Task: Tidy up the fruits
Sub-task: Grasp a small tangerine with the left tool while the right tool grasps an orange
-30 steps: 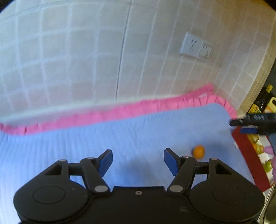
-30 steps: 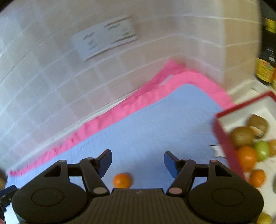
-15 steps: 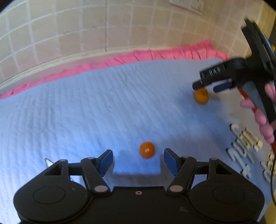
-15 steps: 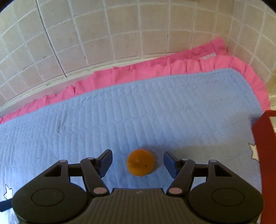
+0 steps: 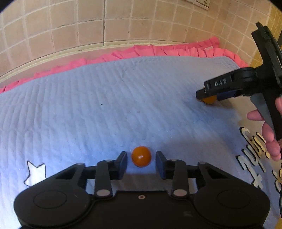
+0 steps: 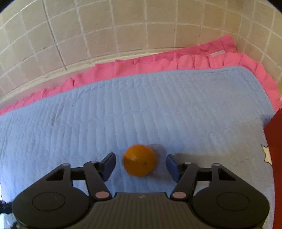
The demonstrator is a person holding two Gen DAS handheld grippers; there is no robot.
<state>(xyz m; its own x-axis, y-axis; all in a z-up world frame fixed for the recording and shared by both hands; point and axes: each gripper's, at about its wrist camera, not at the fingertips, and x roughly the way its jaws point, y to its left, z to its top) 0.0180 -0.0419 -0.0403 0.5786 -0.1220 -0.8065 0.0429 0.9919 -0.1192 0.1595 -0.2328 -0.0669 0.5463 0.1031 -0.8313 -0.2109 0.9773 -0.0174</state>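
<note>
A small orange fruit (image 5: 141, 158) lies on the blue quilted mat (image 5: 105, 109) between the fingers of my left gripper (image 5: 141, 164), which is open and narrowed around it without touching. A larger orange (image 6: 139, 160) lies on the mat between the fingers of my right gripper (image 6: 140, 163), which is open with gaps on both sides. In the left wrist view the right gripper (image 5: 209, 96) shows at the right, low over that orange (image 5: 208, 100).
The mat has a pink ruffled edge (image 6: 158, 61) along a tiled wall (image 6: 123, 22). The red side of a box (image 6: 275, 141) stands at the right. A white star (image 5: 35, 172) and lettering (image 5: 252, 151) mark the mat. A wall socket (image 5: 204, 1) is above.
Both grippers have dropped toward the mat and moved forward. Each orange now lies between its gripper's fingers. My left gripper's fingers have closed in partway.
</note>
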